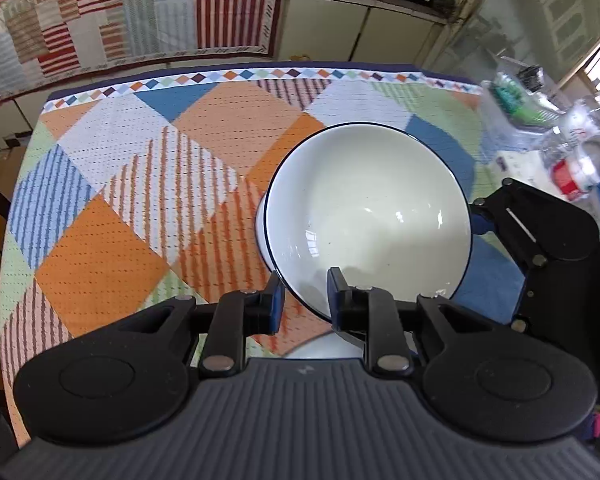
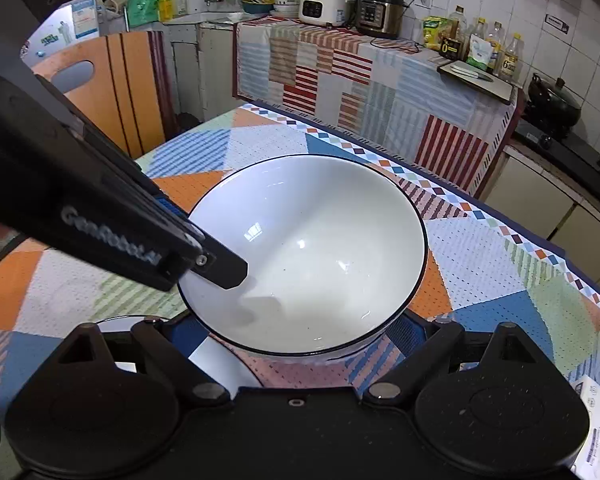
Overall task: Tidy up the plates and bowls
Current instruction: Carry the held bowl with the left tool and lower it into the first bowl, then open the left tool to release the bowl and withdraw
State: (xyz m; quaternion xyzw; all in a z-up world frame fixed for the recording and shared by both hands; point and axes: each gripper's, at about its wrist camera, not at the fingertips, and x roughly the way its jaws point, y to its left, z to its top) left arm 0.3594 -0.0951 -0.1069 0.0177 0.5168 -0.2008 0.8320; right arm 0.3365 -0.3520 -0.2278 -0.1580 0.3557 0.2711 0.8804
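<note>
A wide white ceramic bowl with a thin dark-blue rim line (image 1: 366, 208) is held above the table covered by a patchwork cloth of orange, blue, white and striped squares (image 1: 100, 256), toward the cloth's right edge as seen from the left wrist view. The left gripper (image 1: 305, 300) is pointed steeply downward, and its blue-padded fingers (image 1: 275, 304) are pinched on the bowl's near rim, one pad outside the wall and one inside. In the right wrist view the same bowl (image 2: 312, 256) is seen tilted, its far rim raised toward the cloth's diamond-patterned border, with the black body of the left gripper (image 2: 220, 268) slanting in from the upper left and reaching into the bowl's left rim. The right gripper (image 2: 300, 340) is angled down beneath the bowl's near rim; its fingers are spread wide, largely hidden under the bowl. A flat white plate (image 2: 224, 364) is partly visible under the bowl near the table's front edge.
</note>
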